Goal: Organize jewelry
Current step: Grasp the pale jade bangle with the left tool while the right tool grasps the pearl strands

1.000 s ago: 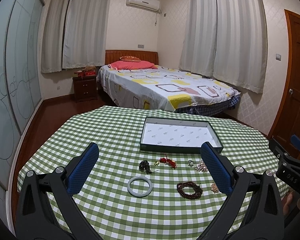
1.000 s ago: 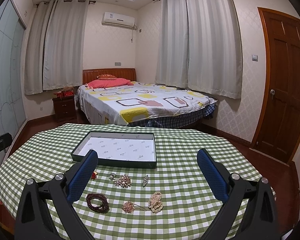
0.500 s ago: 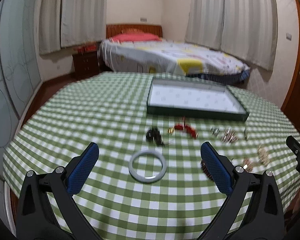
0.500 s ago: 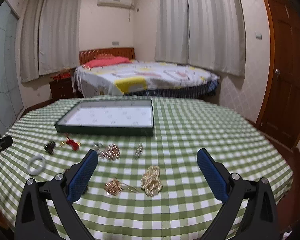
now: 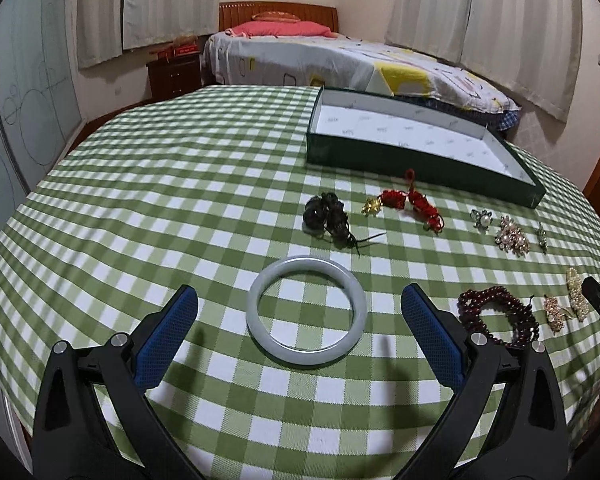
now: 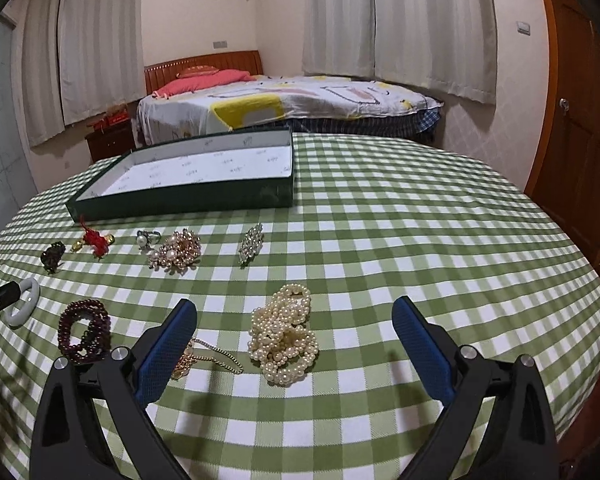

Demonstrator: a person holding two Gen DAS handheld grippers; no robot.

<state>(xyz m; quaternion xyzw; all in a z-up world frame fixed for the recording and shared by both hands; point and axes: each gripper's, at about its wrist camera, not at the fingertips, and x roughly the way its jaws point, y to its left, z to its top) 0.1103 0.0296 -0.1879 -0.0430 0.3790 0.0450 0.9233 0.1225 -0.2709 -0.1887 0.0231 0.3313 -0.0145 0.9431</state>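
Over the bangle (image 5: 306, 316), left gripper (image 5: 300, 320) has dropped closer, jaws wide.

Left wrist view: low over the worktop (image 5: 148, 184), close above the jade bangle (image 5: 306, 311), facing the green tray (image 5: 400, 156) and bed (image 5: 340, 60).
Right wrist view: low and close over the pearl strand (image 6: 285, 334), facing the same tray (image 6: 188, 200) (from further right).
Shared: tray, bangle (image 6: 23, 307), dark red bead bracelet (image 5: 498, 316), bed.
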